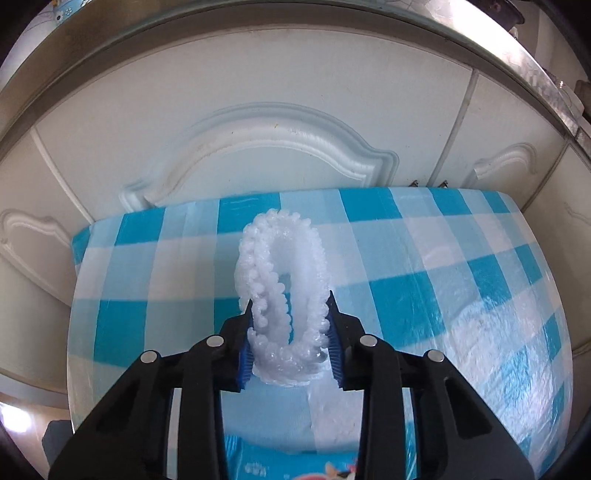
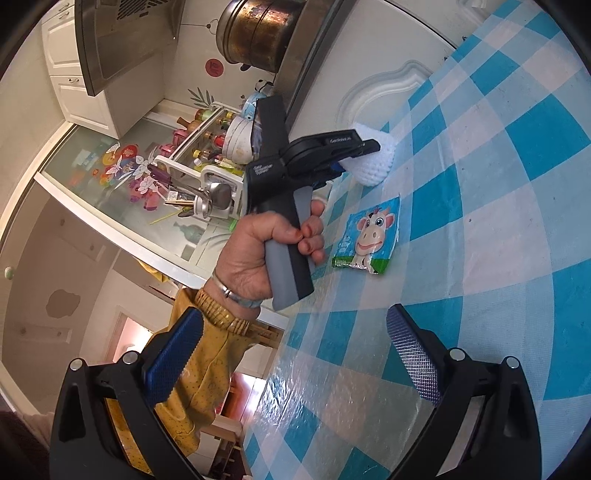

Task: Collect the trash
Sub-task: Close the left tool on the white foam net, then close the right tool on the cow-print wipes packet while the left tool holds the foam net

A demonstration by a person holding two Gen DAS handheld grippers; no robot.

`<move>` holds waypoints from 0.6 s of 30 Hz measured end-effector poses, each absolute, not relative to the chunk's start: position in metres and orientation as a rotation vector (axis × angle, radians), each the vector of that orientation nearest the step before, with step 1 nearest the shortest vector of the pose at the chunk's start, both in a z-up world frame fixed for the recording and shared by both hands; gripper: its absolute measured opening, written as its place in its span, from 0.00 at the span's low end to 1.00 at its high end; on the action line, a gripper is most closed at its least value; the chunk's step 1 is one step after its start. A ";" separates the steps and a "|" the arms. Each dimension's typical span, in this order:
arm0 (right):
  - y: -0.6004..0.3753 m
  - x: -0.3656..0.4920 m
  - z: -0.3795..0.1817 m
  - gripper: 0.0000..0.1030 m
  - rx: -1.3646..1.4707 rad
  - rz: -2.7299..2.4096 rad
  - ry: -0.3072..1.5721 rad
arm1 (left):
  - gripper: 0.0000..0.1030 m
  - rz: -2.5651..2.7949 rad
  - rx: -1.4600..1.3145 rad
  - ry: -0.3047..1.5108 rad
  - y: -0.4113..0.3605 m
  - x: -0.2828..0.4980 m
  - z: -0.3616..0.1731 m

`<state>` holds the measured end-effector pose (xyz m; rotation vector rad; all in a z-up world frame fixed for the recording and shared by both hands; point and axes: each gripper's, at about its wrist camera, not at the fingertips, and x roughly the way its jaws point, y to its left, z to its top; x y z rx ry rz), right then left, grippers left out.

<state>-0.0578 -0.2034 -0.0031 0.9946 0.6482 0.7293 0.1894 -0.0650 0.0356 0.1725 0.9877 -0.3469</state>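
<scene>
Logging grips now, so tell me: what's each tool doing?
Left tool: closed on the white foam net.
Right tool: open, holding nothing.

A home kitchen: range hood (image 2: 125,40), utensil rack (image 2: 207,184), big metal pot (image 2: 258,33), white cabinets (image 1: 258,122).

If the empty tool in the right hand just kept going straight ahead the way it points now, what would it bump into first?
Probably the cow-print wrapper lying on the checked tablecloth, roughly straight ahead of the right tool. Depth is unclear; it might skim over the wrapper toward the left tool.
</scene>
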 end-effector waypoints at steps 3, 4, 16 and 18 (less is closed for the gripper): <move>-0.208 -0.060 -0.003 0.95 1.000 0.707 0.642 | 0.33 -0.352 0.123 0.996 -0.044 0.167 0.034; -0.210 -0.060 -0.002 0.95 1.002 0.698 0.641 | 0.33 -0.353 0.102 0.998 -0.039 0.160 0.034; -0.229 -0.069 -0.001 0.95 0.991 0.609 0.625 | 0.33 -0.397 -0.115 1.043 0.002 0.025 0.028; -0.228 -0.070 -0.001 0.95 0.973 0.602 0.633 | 0.33 -0.410 -0.133 1.048 0.003 0.002 0.027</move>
